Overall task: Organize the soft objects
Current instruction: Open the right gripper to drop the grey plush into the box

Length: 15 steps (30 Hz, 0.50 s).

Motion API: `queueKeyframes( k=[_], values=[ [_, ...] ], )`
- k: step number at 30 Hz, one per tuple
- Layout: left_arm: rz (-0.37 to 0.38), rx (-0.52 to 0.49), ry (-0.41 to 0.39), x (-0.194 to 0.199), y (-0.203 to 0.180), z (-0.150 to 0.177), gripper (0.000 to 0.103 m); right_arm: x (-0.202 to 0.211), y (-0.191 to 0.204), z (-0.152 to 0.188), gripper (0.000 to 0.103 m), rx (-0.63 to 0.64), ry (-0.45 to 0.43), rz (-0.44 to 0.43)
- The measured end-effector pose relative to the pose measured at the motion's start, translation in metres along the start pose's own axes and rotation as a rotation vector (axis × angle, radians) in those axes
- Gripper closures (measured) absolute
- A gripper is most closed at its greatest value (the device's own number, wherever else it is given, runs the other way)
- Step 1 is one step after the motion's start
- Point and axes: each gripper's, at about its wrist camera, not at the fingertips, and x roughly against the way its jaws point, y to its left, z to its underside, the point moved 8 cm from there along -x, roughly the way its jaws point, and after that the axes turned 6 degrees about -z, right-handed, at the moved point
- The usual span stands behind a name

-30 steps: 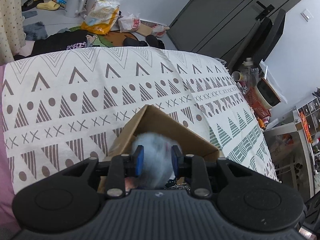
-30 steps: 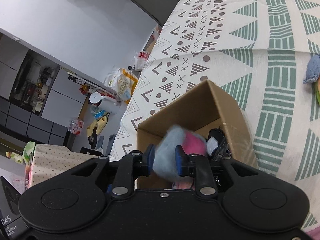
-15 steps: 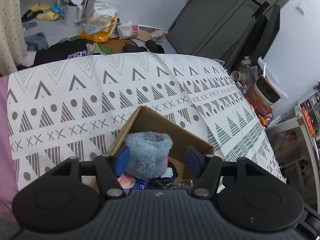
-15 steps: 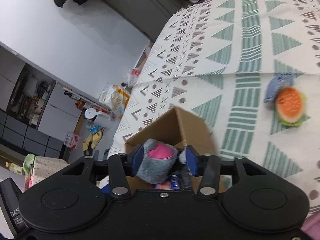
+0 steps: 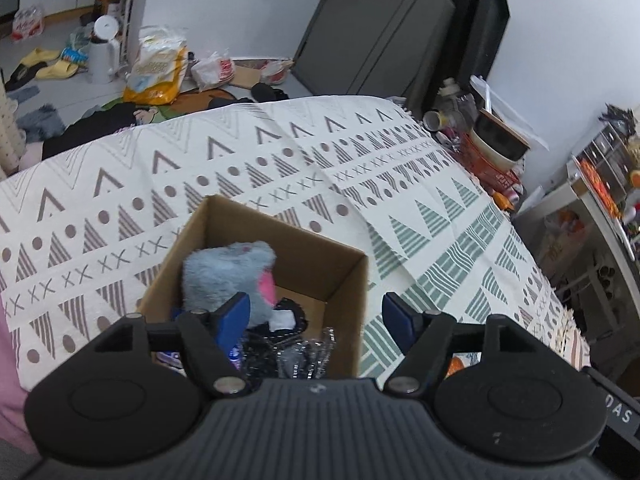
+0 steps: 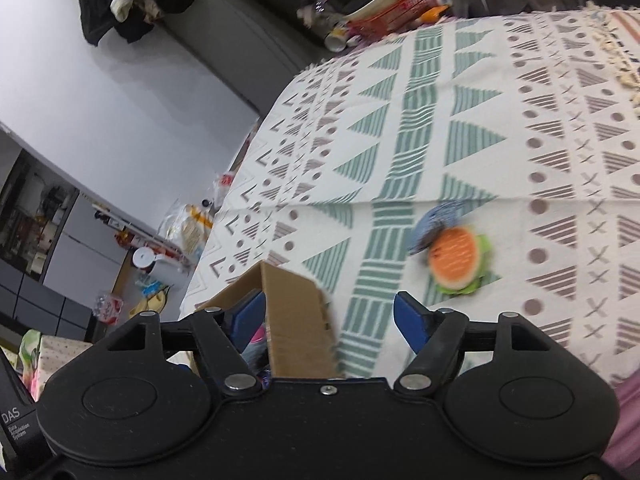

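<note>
A grey-blue plush toy (image 5: 228,272) with a pink patch lies in the open cardboard box (image 5: 320,248) on the patterned blanket, on top of dark items. My left gripper (image 5: 316,316) hangs open just above the box's near side, holding nothing. My right gripper (image 6: 330,316) is open too, straddling the box's corner (image 6: 296,312). An orange and green burger plush (image 6: 458,262) lies on the blanket to the right of the box, touching a small blue soft piece (image 6: 438,220).
The bed's patterned blanket (image 5: 280,160) spreads around the box. Past the far edge, the floor holds bags (image 5: 158,66), a white kettle (image 5: 104,50) and slippers. A cluttered side table (image 5: 492,144) with a bowl stands at the bed's right end.
Both grippers opened and let go of the grey-blue plush, which now rests in the box. Both have drawn back and up; the right view has swung right toward the burger plush.
</note>
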Motion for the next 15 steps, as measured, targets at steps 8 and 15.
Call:
queueKeyframes(
  k=[8, 15],
  values=[
    [0.023, -0.061, -0.016, 0.003, -0.03, 0.01, 0.025, 0.023, -0.028, -0.019, 0.025, 0.01, -0.038, 0.024],
    [0.072, -0.101, -0.023, 0.004, -0.065, 0.017, 0.022, 0.043, -0.052, -0.041, 0.02, 0.021, -0.069, 0.052]
  ],
)
